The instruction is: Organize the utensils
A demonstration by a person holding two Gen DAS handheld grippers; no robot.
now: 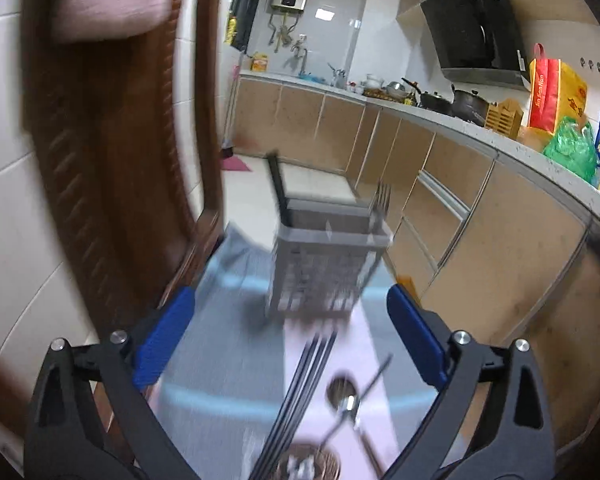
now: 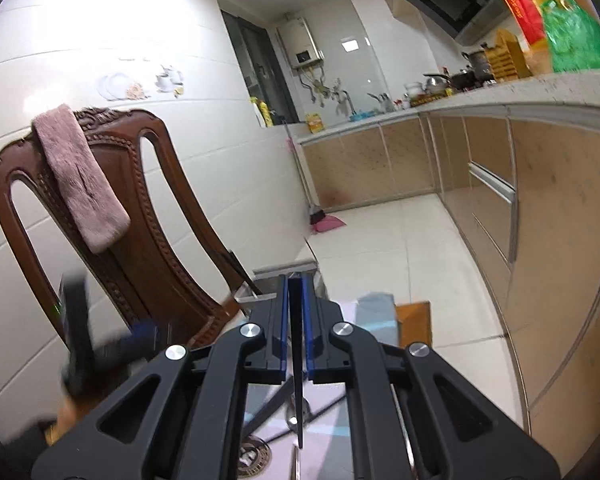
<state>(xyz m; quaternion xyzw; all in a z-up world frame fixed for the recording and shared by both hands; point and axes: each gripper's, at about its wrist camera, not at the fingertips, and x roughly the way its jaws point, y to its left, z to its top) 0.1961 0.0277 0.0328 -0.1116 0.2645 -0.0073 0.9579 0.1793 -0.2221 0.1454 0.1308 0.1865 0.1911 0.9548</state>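
Observation:
In the left wrist view my left gripper (image 1: 290, 318) is open and empty, its blue pads wide apart above a pale cloth-covered table (image 1: 228, 360). A grey slotted utensil holder (image 1: 324, 268) stands just beyond it with a fork (image 1: 380, 200) upright inside. Black chopsticks (image 1: 300, 384) and a metal spoon (image 1: 342, 394) lie on the cloth below. In the right wrist view my right gripper (image 2: 296, 312) is shut on a thin dark utensil (image 2: 298, 380) that hangs down from between the pads. The holder's rim (image 2: 260, 284) shows just beyond the fingers.
A carved wooden chair (image 2: 112, 216) with a pink towel (image 2: 80, 176) over its back stands left of the table. Kitchen cabinets and a counter (image 1: 480, 184) with pots and bags run along the right. A small round woven object (image 1: 308, 464) lies near the table's front.

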